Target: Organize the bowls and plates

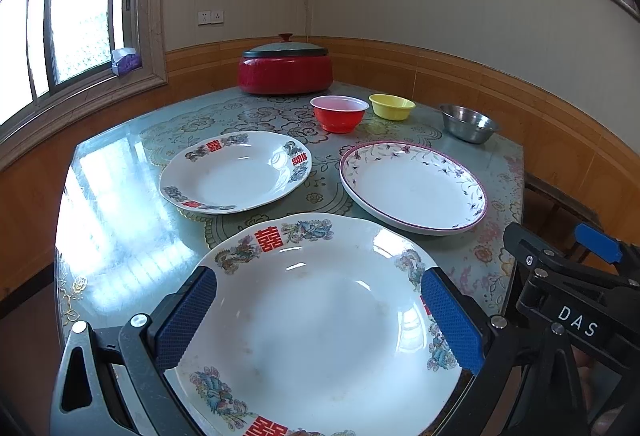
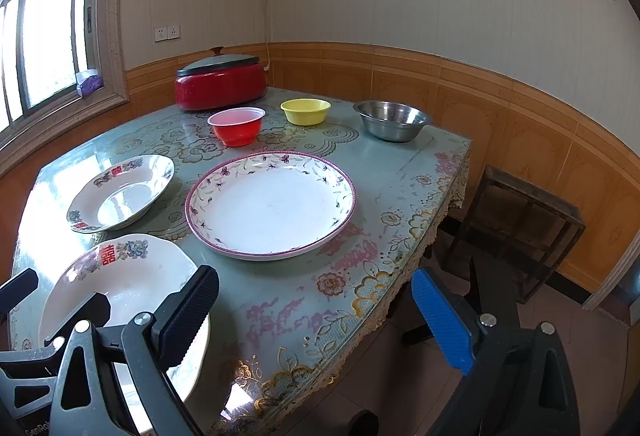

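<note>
Three plates lie on the table. The near plate with red characters and bird prints sits under my open left gripper, its fingers spread over the plate's left and right sides; it also shows in the right wrist view. A matching smaller plate lies beyond at left. A purple-rimmed floral plate lies at right. Behind stand a red bowl, a yellow bowl and a steel bowl. My right gripper is open and empty over the table's front edge.
A red electric pot with a grey lid stands at the table's far side. The glass-topped floral table fills a wall corner under a window. A dark wooden stool stands right of the table. The right gripper's body is beside my left.
</note>
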`<state>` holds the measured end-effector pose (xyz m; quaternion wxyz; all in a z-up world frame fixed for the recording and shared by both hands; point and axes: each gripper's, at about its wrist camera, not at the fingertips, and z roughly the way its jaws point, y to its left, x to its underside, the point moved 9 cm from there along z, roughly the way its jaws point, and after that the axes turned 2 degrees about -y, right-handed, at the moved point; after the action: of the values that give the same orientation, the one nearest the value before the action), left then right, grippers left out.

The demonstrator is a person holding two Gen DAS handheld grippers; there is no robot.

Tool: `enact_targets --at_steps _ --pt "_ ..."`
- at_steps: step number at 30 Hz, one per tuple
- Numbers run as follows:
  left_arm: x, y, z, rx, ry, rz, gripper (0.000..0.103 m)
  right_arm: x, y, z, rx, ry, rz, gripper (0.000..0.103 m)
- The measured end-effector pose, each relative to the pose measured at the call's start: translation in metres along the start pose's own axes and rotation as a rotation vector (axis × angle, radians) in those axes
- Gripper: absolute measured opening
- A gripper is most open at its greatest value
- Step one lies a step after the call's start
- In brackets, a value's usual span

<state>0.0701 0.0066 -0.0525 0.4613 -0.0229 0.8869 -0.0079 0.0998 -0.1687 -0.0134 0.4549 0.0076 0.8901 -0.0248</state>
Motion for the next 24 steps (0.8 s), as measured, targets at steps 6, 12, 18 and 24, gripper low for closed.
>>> enact_targets --at_steps 6,12,18,24 --pt "0.0016 -0.001 0.0004 0.004 0.008 0.002 0.103 0.0021 -0.0022 0.0009 0.003 0.008 0.01 0.099" --pt "0.0018 -0.0012 0.0004 0.003 0.013 0.002 0.103 0.0025 -0.0013 0.0018 -0.001 0.01 0.009 0.099" --pt "0.002 -0.0026 0.0005 0.005 0.016 0.003 0.103 0.0029 -0.0015 0.0026 0.0 0.011 0.009 0.099" --pt "0.0023 -0.003 0.0006 0.005 0.016 0.004 0.103 0.0038 -0.0014 0.0027 -0.001 0.012 0.01 0.099"
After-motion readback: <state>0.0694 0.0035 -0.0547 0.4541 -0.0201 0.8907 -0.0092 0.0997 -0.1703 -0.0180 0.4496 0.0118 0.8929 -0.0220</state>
